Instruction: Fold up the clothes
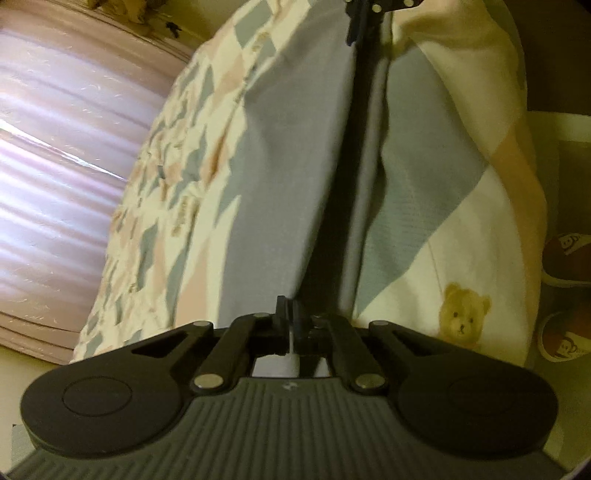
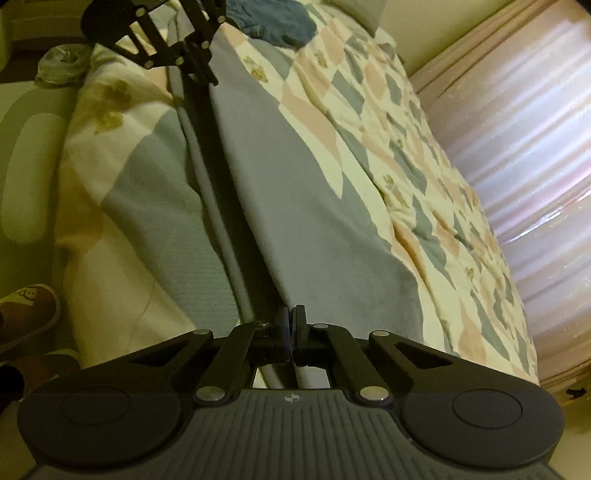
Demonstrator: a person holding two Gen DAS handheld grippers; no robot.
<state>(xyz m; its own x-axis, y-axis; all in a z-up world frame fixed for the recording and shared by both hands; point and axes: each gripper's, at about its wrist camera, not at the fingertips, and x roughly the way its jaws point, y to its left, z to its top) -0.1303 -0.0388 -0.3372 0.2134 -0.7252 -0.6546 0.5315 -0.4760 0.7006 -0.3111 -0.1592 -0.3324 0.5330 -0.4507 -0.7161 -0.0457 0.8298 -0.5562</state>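
Both grippers are clamping the grey garment (image 1: 280, 184) stretched taut between them: left gripper (image 1: 291, 325) and right gripper (image 2: 290, 328) gripping opposite ends over the bed (image 2: 388, 122)

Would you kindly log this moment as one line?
left claw: shut on grey garment | right claw: shut on grey garment | garment stretched taut over quilt

The garment (image 1: 288, 177) lay across the bed (image 2: 369, 122), stretched between the left tool (image 1: 291, 321) and the right tool (image 2: 290, 325) at opposite ends. Another cloth (image 2: 273, 22) sat farther along the bed. Shoes (image 1: 565, 266) stood on the floor beside it.
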